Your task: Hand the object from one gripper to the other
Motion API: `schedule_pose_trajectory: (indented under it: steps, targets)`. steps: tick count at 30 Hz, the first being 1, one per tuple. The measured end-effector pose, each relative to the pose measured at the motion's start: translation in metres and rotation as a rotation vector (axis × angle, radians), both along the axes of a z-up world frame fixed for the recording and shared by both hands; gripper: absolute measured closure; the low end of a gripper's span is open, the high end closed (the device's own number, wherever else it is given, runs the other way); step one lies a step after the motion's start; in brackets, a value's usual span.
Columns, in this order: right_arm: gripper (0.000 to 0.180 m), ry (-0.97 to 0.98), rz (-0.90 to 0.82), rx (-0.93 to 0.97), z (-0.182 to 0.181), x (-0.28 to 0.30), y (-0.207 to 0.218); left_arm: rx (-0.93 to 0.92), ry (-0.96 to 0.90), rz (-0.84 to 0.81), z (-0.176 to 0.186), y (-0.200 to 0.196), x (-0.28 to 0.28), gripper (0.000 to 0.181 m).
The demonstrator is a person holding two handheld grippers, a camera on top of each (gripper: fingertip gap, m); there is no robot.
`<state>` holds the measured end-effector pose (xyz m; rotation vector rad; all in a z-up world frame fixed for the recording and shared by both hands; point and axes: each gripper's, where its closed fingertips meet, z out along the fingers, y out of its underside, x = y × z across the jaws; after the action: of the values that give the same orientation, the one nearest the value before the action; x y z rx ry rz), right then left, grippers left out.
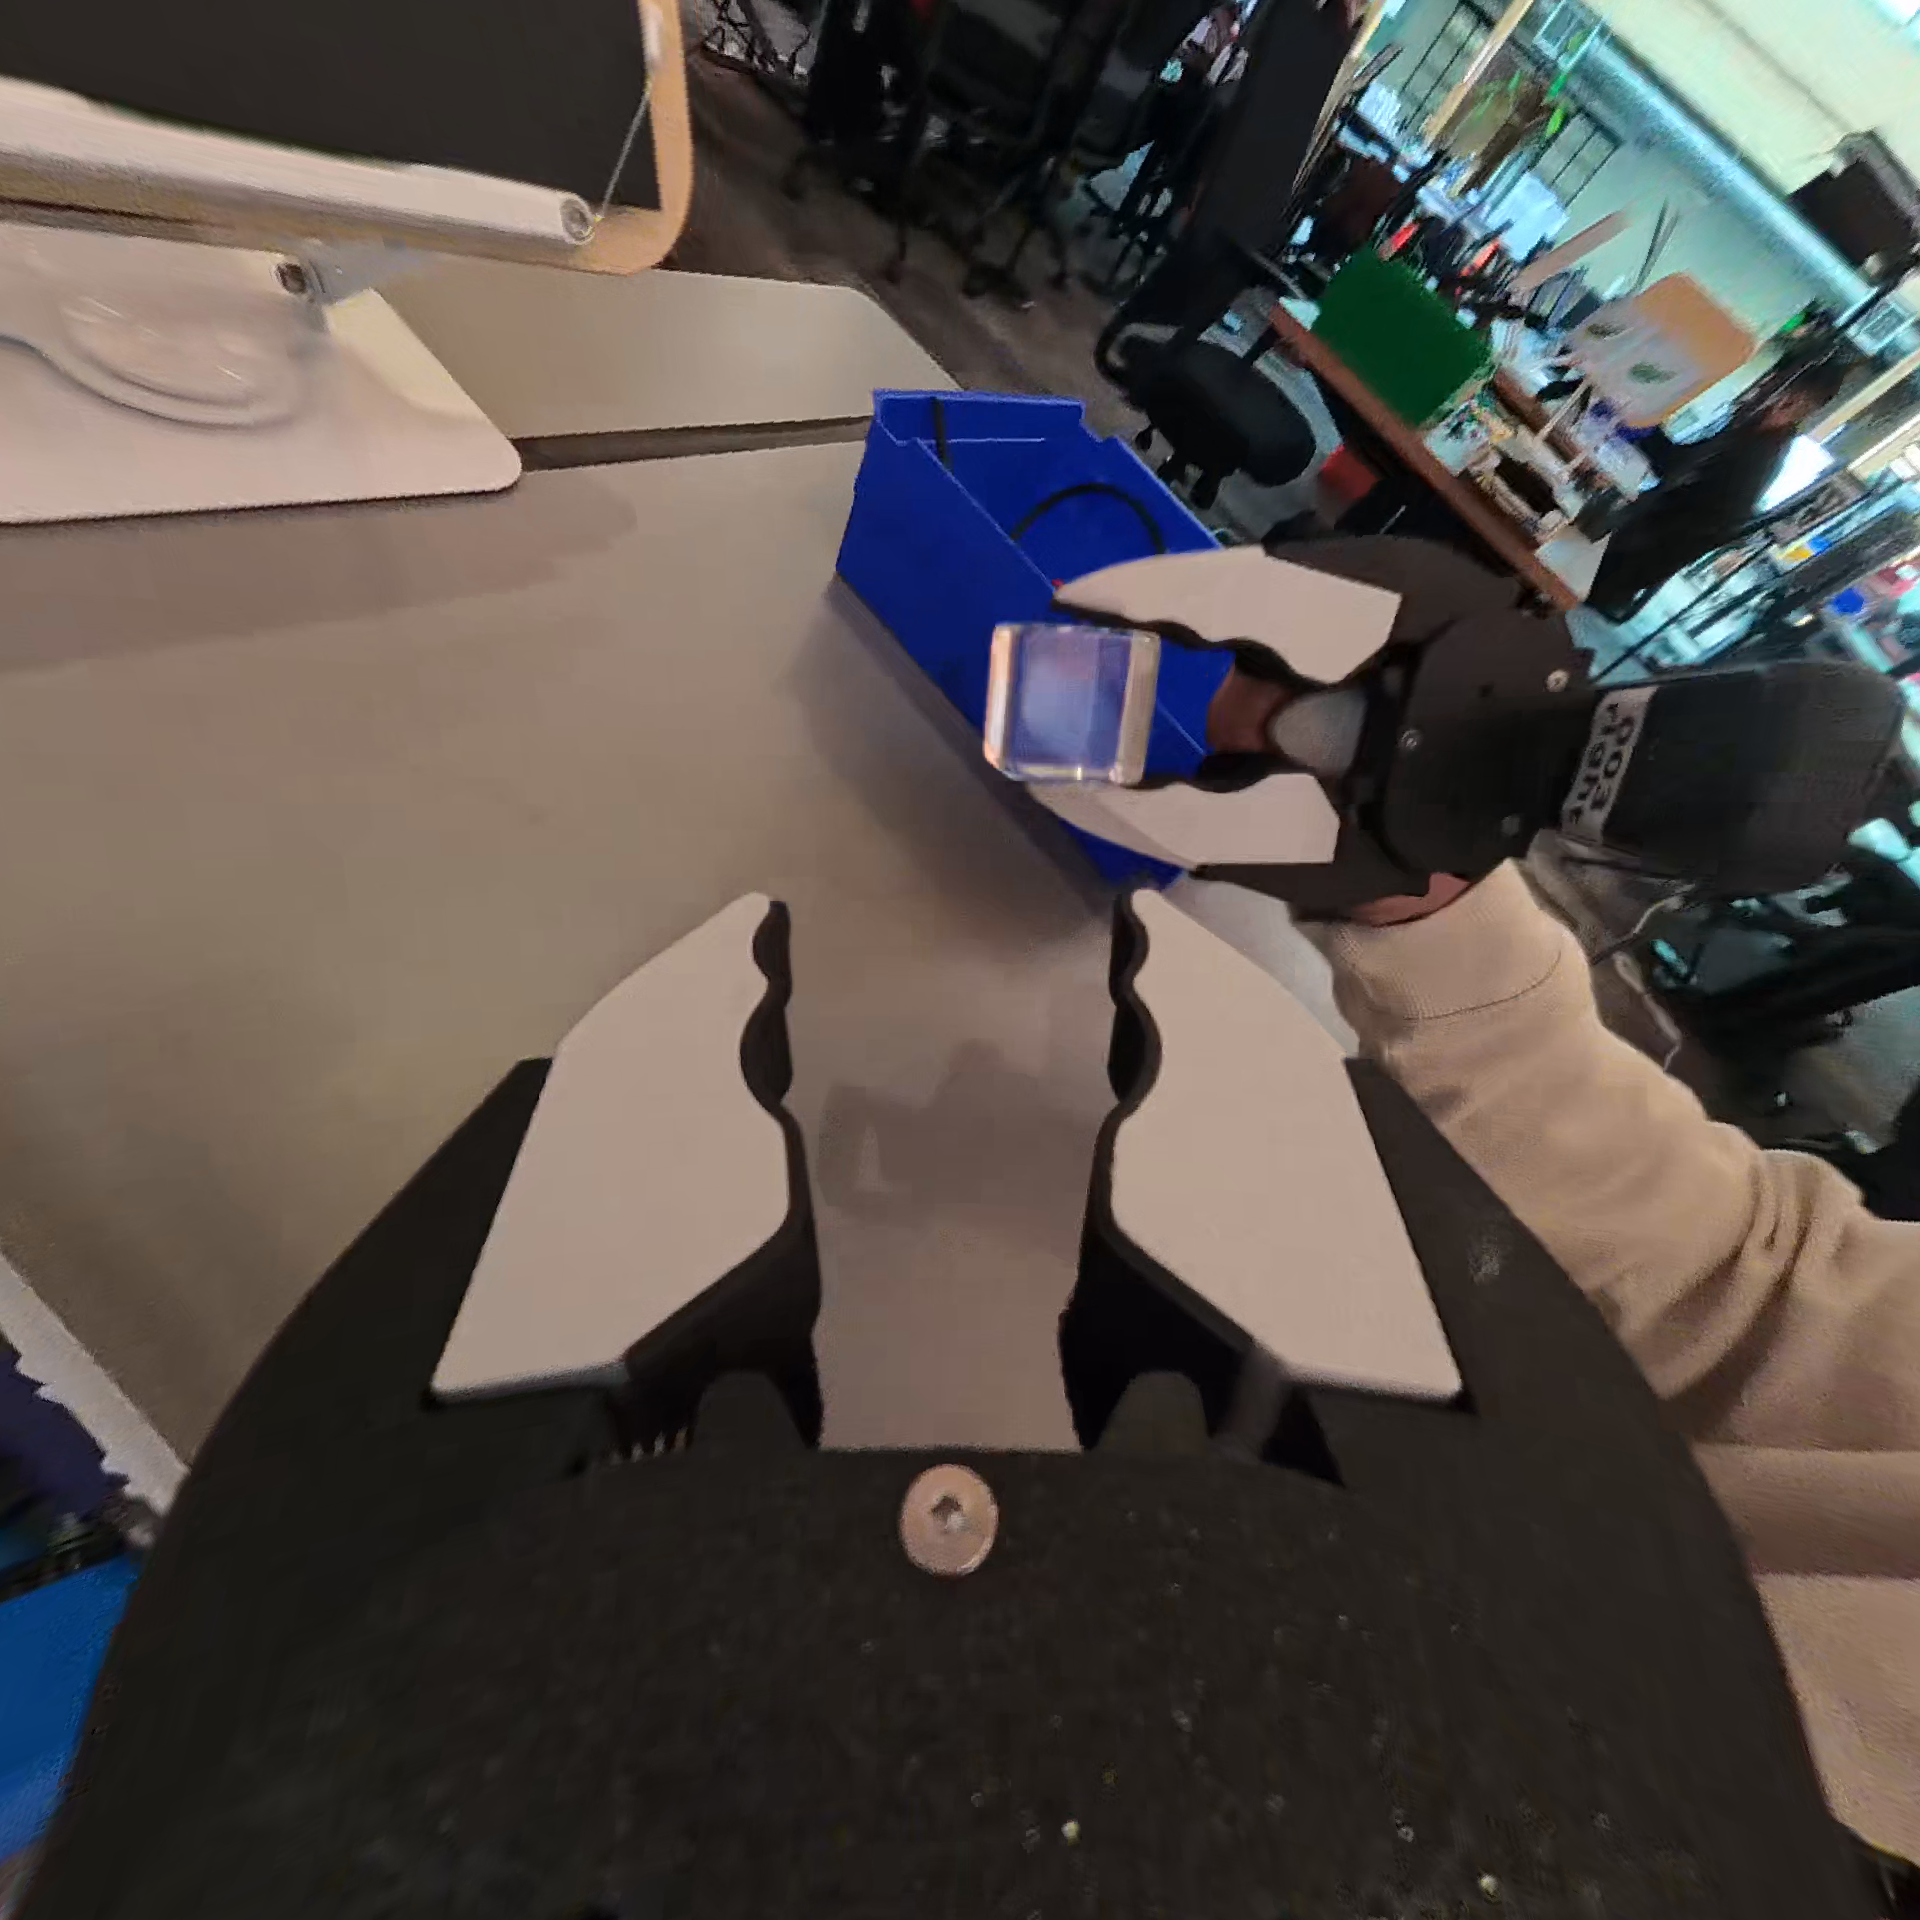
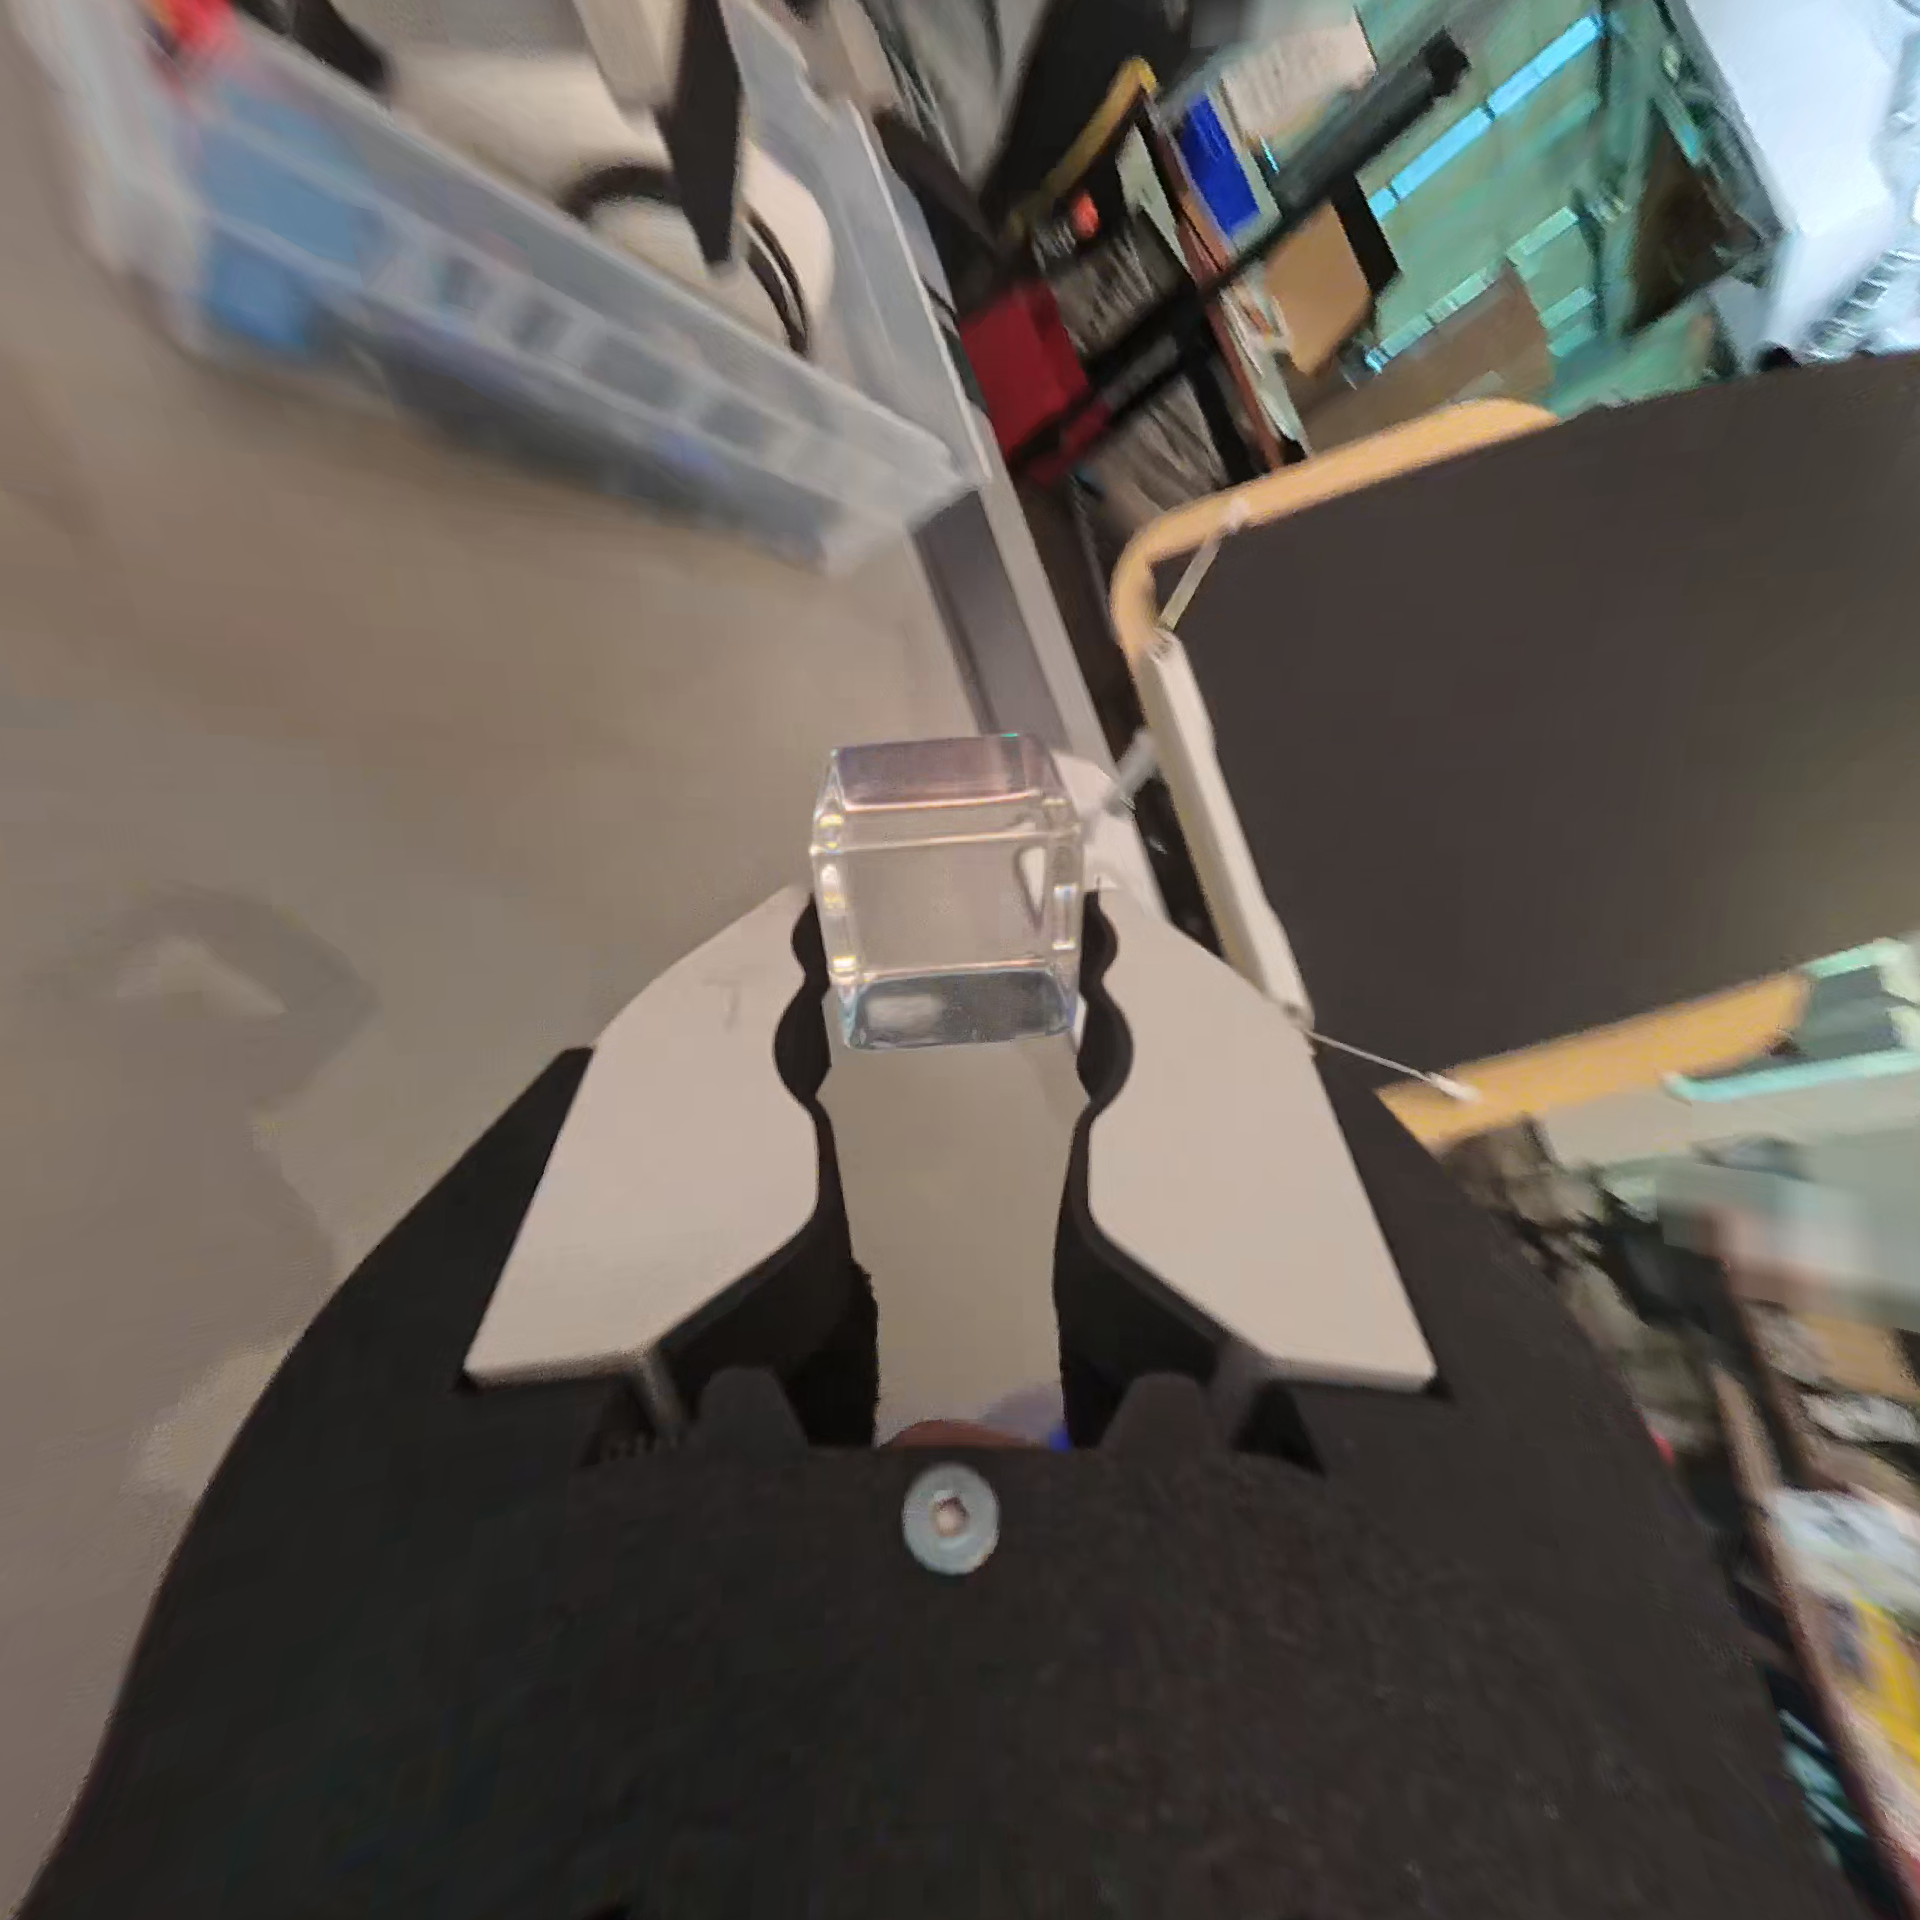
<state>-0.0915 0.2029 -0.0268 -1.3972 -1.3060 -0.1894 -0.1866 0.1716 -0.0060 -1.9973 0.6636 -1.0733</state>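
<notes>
Room lies open between the left hand-held gripper (image 1: 951,914), fingers spread and empty, and the clear cube (image 1: 1070,701) at one o'clock. Surface (image 1: 416,779) edge runs behind the blue bin (image 1: 935,540) at twelve. Right hand-held gripper (image 1: 1049,707) reaches in from three o'clock, held sideways above the surface, cream sleeve (image 1: 1558,1143) behind, tips pinching the cube (image 2: 945,894).

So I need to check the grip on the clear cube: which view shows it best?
The right wrist view: the clear cube sits close and centred, clamped at the tips of the right gripper. The left wrist view shows it smaller, farther off, held above the table in front of the blue bin.
</notes>
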Motion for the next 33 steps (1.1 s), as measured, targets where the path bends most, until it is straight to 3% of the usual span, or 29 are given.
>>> schedule_pose_trajectory:
  steps: [3,9,15,18,22,24,27,33]
  targets:
    - [0.134,-0.110,-0.096,0.126,0.005,-0.004,0.000,0.046,0.048,-0.010,0.000,-0.006,0.013,0.123]
    - [0.134,-0.255,-0.115,0.292,0.012,-0.041,-0.016,0.157,0.132,-0.022,-0.019,-0.007,0.034,0.124]
    - [0.135,-0.282,-0.113,0.289,0.009,-0.056,-0.024,0.142,0.047,-0.064,-0.019,-0.010,0.039,0.122]
    - [0.134,-0.266,-0.089,0.277,0.008,-0.065,-0.030,0.169,0.058,-0.084,-0.022,-0.012,0.042,0.137]
    - [0.134,-0.247,-0.087,0.284,0.008,-0.066,-0.033,0.197,0.076,-0.117,-0.023,-0.014,0.041,0.137]
    - [0.131,-0.165,-0.056,0.143,0.000,-0.066,-0.039,0.190,0.081,-0.148,-0.027,-0.015,0.041,0.137]
    - [0.107,-0.073,0.017,-0.027,-0.002,-0.058,-0.047,0.218,0.086,-0.162,-0.031,-0.011,0.034,0.136]
    - [0.105,0.204,0.078,-0.351,0.005,-0.018,-0.047,0.252,0.019,-0.219,-0.031,-0.013,0.020,0.137]
